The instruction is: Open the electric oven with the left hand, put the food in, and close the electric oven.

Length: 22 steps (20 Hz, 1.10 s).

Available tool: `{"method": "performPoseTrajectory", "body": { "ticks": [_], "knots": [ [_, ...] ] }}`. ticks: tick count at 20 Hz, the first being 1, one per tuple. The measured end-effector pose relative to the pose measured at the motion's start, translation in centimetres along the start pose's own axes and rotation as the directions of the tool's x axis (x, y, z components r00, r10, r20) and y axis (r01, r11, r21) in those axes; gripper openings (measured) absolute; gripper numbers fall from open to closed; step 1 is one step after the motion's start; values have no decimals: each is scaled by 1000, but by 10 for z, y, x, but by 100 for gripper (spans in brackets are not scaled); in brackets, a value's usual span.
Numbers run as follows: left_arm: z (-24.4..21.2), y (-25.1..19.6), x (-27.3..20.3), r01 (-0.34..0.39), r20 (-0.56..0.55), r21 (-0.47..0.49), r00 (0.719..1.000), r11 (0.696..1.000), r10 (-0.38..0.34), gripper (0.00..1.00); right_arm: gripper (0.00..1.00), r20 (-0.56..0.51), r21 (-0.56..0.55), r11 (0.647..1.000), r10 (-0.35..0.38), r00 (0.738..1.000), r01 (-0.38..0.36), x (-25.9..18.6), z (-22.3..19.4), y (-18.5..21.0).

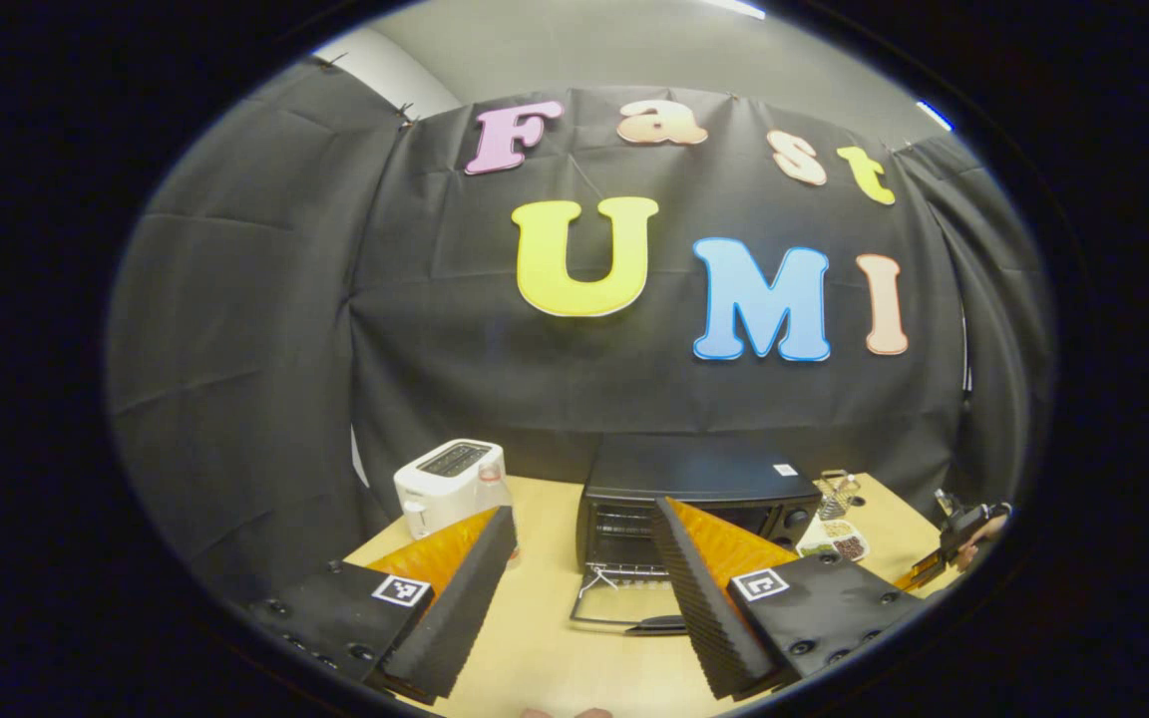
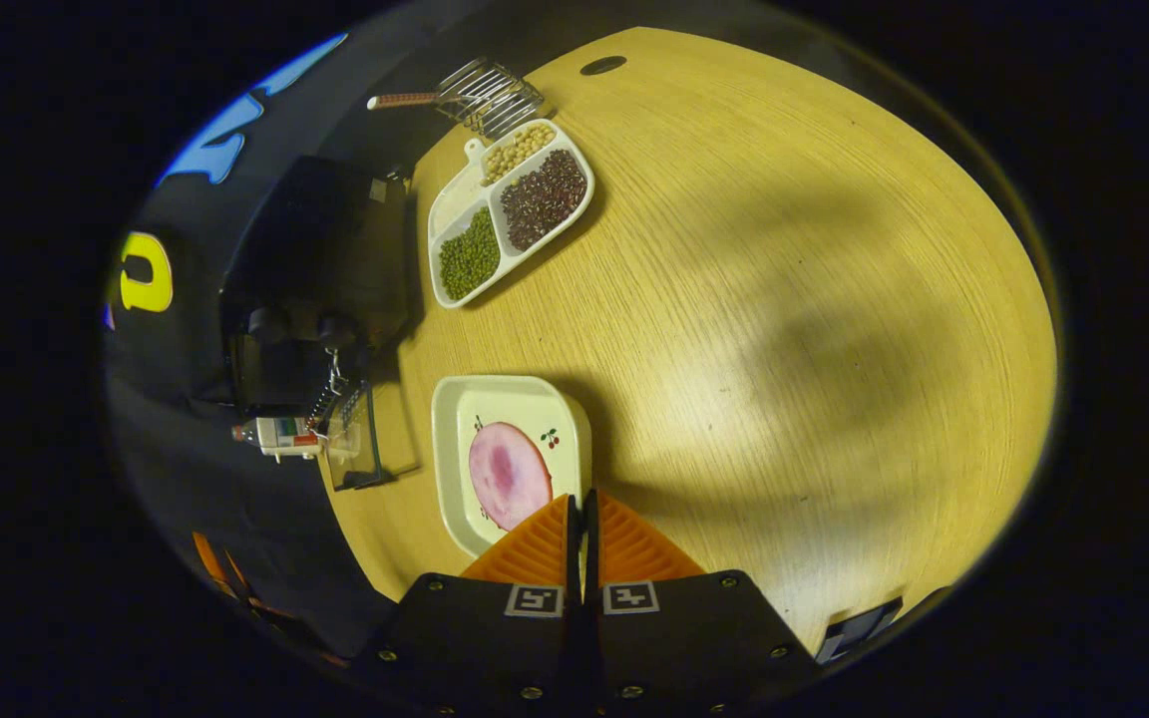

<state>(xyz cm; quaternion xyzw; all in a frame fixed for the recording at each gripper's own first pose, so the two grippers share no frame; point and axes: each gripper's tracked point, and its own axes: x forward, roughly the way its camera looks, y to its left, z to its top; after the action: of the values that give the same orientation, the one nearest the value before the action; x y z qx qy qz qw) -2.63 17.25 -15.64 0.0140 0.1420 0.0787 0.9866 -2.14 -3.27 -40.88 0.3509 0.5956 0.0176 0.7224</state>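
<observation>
Before electric oven (image 1: 699, 499), door (image 1: 624, 603) already down; left gripper (image 1: 584, 588) gapes empty. My right gripper (image 2: 579, 543) clamps plate (image 2: 510, 464) rim, ham (image 2: 509, 475) aboard. Next: I carry plate level into cavity.

Dim, fisheye-warped, soft shadows on table (image 2: 784, 299)

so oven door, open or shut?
Open. In the left gripper view the oven has its glass door folded down flat onto the table, with the rack inside showing.
</observation>
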Motion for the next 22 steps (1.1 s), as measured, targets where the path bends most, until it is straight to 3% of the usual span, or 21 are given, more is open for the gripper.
{"method": "performPoseTrajectory", "body": {
  "ticks": [1,7,8,13,16,17,22],
  "knots": [
    [2,-1,0,3,5,1,1000,1000,-3,99,1,5,6,1000,6,1000,-6,-1,-2,-2],
    [14,-20,7,37,26,27,999,999,-38,99,1,79,71,990,119,990,-124,-17,-11,15],
    [14,-23,9,44,28,30,999,999,-44,94,0,99,90,984,144,985,-153,-20,-12,21],
    [17,-29,15,74,36,32,997,997,-75,99,0,178,201,931,273,945,-306,-38,-24,62],
    [11,-32,18,89,39,55,995,995,-91,94,0,209,219,916,292,933,-336,-45,-39,87],
    [14,-33,17,94,45,56,994,994,-96,99,0,213,216,914,300,930,-345,-46,-46,97],
    [26,-39,11,152,85,42,984,987,-156,98,0,210,241,892,337,918,-383,-40,-74,144]
  ]
}}
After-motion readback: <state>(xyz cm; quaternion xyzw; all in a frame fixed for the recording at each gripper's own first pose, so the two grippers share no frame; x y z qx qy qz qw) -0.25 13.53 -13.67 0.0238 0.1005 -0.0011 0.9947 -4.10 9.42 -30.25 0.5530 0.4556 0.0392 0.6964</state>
